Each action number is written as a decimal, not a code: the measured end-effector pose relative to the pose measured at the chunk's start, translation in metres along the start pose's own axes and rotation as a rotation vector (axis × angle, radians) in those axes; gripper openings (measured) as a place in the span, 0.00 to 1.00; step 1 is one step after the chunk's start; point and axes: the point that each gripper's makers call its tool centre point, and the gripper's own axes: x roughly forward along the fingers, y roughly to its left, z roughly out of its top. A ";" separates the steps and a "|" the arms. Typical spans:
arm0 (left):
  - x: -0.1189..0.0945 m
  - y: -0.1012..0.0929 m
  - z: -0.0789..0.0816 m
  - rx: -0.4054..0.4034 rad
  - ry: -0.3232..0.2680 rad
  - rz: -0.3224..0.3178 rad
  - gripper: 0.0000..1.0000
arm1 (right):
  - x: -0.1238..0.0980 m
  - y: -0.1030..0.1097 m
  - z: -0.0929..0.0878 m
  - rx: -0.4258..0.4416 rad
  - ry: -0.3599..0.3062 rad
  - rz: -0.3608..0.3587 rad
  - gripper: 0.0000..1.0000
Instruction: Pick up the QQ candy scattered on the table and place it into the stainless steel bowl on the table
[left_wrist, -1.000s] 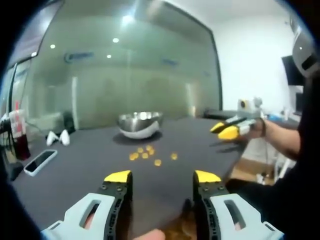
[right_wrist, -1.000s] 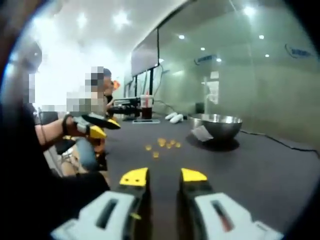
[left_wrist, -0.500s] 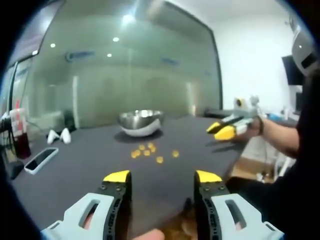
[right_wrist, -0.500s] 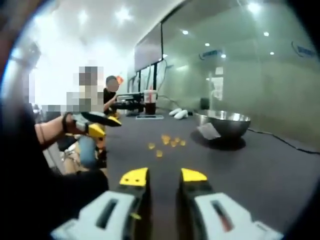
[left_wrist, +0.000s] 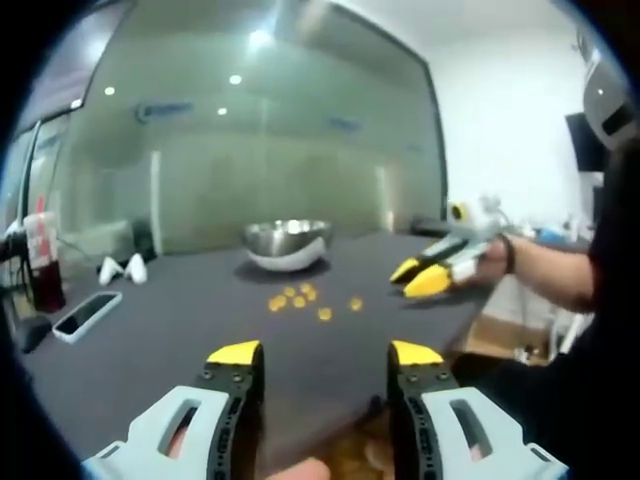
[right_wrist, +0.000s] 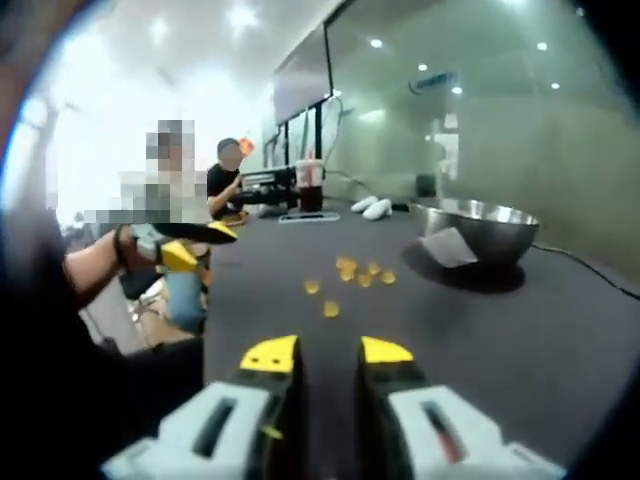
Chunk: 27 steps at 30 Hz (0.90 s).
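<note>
Several small yellow QQ candies (left_wrist: 300, 298) lie scattered on the dark table (left_wrist: 170, 340), just in front of the stainless steel bowl (left_wrist: 287, 243). My left gripper (left_wrist: 325, 355) is open and empty, low over the table's near edge, well short of the candies. The right gripper (left_wrist: 417, 277), held in a hand, reaches in from the right, close beside the candies. In the right gripper view my right gripper (right_wrist: 327, 352) is open with a narrower gap and holds nothing. Ahead of it lie the candies (right_wrist: 360, 272) and the bowl (right_wrist: 480, 228). The left gripper (right_wrist: 195, 245) is at the left.
A phone (left_wrist: 85, 313), a red drink cup (left_wrist: 42, 270) and two white objects (left_wrist: 122, 268) sit at the table's left end. A cable (right_wrist: 590, 272) runs behind the bowl. Another person (right_wrist: 225, 185) sits at the far end, and a glass wall lies beyond.
The right gripper has moved forward and down towards the candies, which now look nearer in its view. The left gripper has barely shifted. Both stay open and empty.
</note>
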 end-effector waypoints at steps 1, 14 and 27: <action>0.000 0.001 -0.001 -0.002 0.003 0.001 0.50 | 0.004 0.001 -0.001 0.000 0.011 -0.001 0.23; 0.001 -0.003 -0.001 0.009 0.010 -0.010 0.50 | 0.052 0.000 0.002 -0.012 0.084 -0.017 0.20; 0.000 0.002 0.000 0.012 0.019 0.002 0.50 | 0.065 0.003 0.006 -0.094 0.078 0.014 0.10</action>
